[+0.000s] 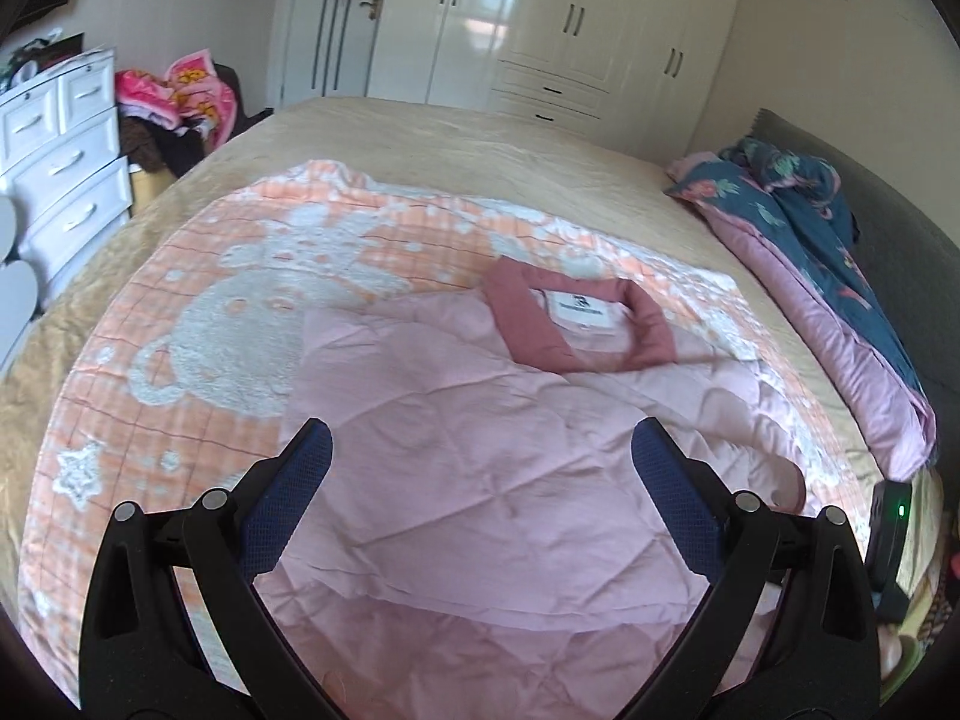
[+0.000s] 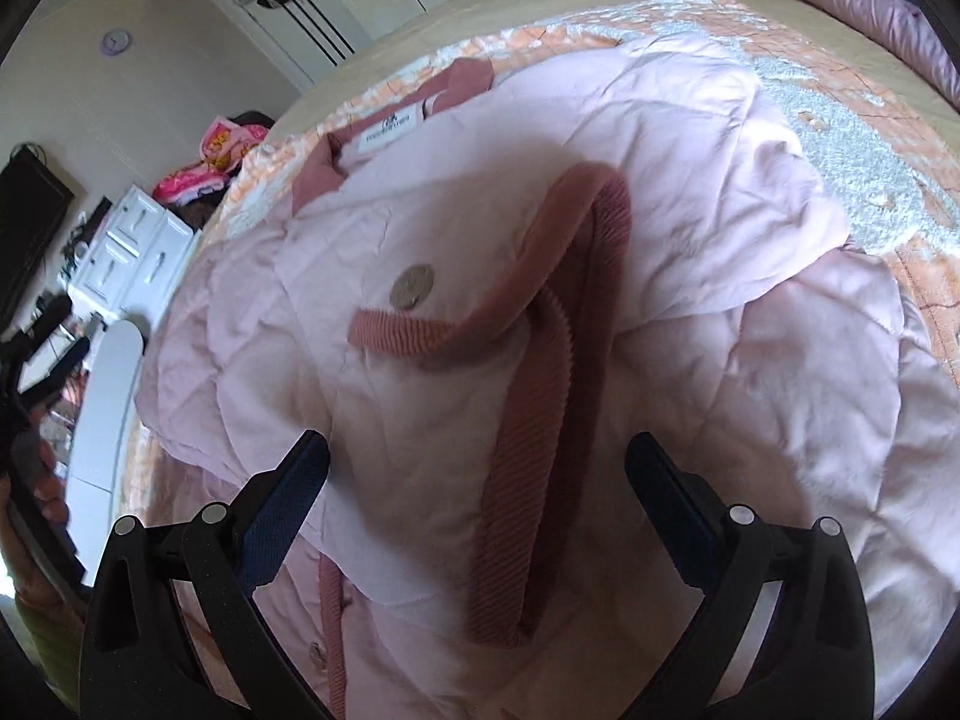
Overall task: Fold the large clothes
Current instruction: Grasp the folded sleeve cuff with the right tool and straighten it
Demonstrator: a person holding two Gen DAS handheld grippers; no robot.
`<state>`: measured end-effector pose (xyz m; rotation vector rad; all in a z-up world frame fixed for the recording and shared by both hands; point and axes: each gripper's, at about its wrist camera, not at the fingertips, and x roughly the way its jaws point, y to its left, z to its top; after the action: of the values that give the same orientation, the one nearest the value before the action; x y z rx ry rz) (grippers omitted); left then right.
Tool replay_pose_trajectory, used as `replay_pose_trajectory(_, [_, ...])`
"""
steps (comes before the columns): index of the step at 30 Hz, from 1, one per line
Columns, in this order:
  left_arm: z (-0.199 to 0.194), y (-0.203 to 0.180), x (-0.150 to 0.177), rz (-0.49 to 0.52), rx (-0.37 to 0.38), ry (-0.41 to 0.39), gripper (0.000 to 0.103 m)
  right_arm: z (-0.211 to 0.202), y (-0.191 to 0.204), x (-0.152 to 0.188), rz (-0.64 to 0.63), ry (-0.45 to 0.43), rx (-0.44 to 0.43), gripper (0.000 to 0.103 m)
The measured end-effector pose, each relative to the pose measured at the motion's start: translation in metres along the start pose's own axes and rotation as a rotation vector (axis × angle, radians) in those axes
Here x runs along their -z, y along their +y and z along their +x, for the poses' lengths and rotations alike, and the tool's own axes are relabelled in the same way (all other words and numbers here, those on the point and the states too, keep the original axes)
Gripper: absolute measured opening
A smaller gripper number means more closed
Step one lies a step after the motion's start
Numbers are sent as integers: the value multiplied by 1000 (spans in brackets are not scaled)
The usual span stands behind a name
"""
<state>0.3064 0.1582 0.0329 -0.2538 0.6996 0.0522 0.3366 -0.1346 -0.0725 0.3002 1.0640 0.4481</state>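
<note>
A pale pink quilted jacket [image 1: 456,456] lies on an orange and white blanket [image 1: 198,312] on the bed. Its darker pink collar [image 1: 576,324] with a white label points away from me. My left gripper [image 1: 480,456] hovers open over the jacket's body, nothing between its fingers. In the right wrist view the jacket [image 2: 690,192] is bunched, with a ribbed dark pink cuff [image 2: 540,360] and a metal snap button [image 2: 412,286] on top. My right gripper [image 2: 477,462] stands open just above the ribbed cuff, its fingers on either side without closing on it.
A folded blue and pink duvet [image 1: 840,276] lies along the bed's right side by the grey headboard [image 1: 900,228]. A white chest of drawers [image 1: 60,156] stands left of the bed with a heap of clothes [image 1: 180,96] beside it. White wardrobes [image 1: 570,30] fill the far wall.
</note>
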Motion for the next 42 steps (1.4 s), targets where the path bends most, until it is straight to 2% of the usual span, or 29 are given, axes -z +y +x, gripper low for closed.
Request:
replay_pose_trajectory(1, [1, 2, 0, -7, 1, -1, 94, 0, 2, 1, -3, -3, -15, 94])
replay_pose_trajectory(2, [2, 6, 0, -24, -5, 3, 94, 0, 5, 2, -12, -1, -37, 76])
replay_pose_trajectory(3, [5, 10, 1, -39, -12, 11, 94, -1, 8, 3, -25, -2, -49, 63])
replay_pose_trajectory(4, [7, 13, 0, -59, -14, 21, 94, -2, 10, 3, -37, -6, -58, 56])
replay_pose_trajectory(6, [11, 18, 1, -100, 19, 31, 94, -6, 18, 5, -77, -31, -74, 26])
replay_pose_trajectory(9, [11, 21, 1, -126, 59, 26, 94, -29, 40, 1, -223, -133, -29, 18])
replay_pose_trajectory(12, [10, 19, 1, -123, 49, 12, 94, -61, 58, -7, -354, -266, 23, 18])
replay_pose_trajectory(16, [15, 17, 3, -135, 72, 20, 94, -81, 60, -25, -411, -345, 49, 18])
replay_pose_trajectory(22, [24, 6, 7, -90, 60, 22, 94, -70, 45, -50, -379, -343, 65, 18])
replay_pose_trajectory(31, [44, -5, 18, -46, 61, 66, 93, -56, 27, -60, -335, -327, 79, 18])
replay_pose_trajectory(39, [64, -21, 31, 4, 82, 112, 75, -38, 11, -61, -274, -264, 77, 21])
replay_pose_trajectory(42, [73, -26, 37, 29, 66, 140, 74, -35, 9, -60, -258, -257, 89, 26])
